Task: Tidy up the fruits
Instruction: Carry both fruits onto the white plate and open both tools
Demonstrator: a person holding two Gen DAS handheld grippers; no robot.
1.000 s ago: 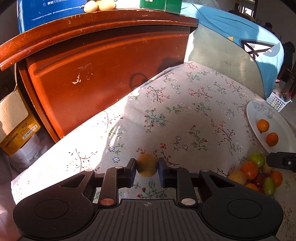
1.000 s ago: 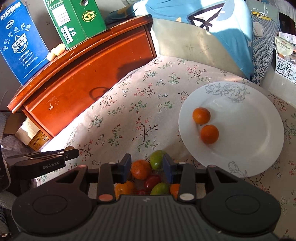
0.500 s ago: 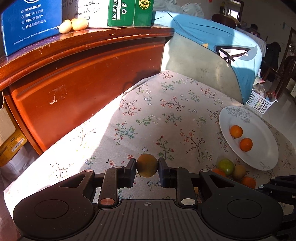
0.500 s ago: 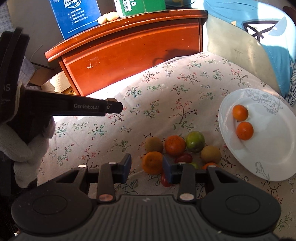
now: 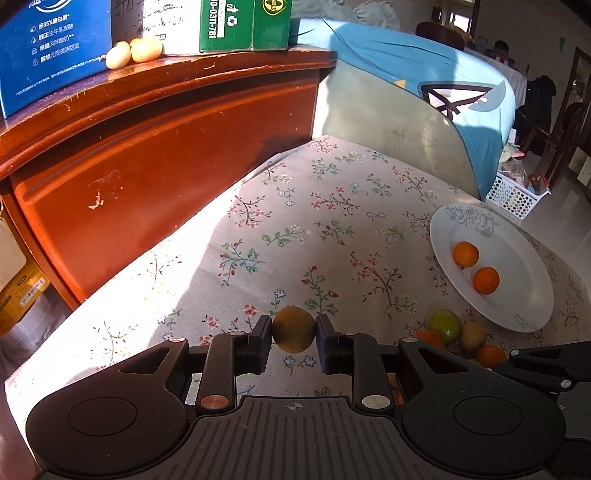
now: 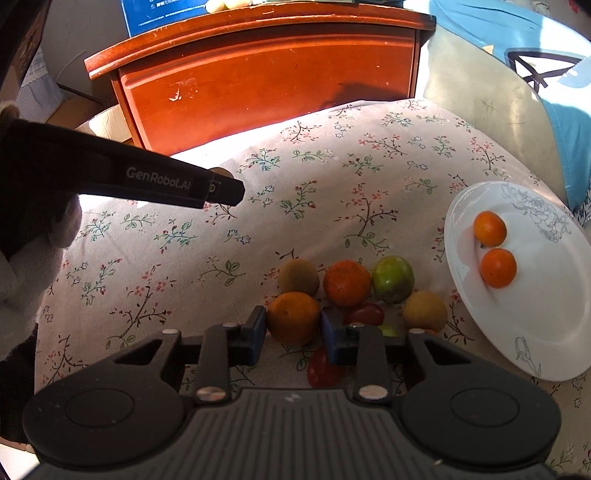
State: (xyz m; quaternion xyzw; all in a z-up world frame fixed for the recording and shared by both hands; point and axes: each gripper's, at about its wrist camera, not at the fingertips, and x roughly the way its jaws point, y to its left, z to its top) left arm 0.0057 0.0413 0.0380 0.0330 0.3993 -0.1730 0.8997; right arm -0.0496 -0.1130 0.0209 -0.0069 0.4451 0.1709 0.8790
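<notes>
The left gripper (image 5: 294,335) is clamped on a brown kiwi (image 5: 294,329) and the right gripper (image 6: 293,325) on an orange (image 6: 293,317), probably for sorting, since the white plate (image 6: 554,332) at 3 o'clock holds only oranges

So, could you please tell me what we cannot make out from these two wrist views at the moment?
- Right wrist view: the right gripper covers the near side of the fruit pile; a red fruit shows only partly.
- Left wrist view: the same pile is mostly hidden behind the left gripper body.
- Left wrist view: the blue box and green box are cut off by the top edge.
- Whether the brown fruit is a kiwi: too dim.
</notes>
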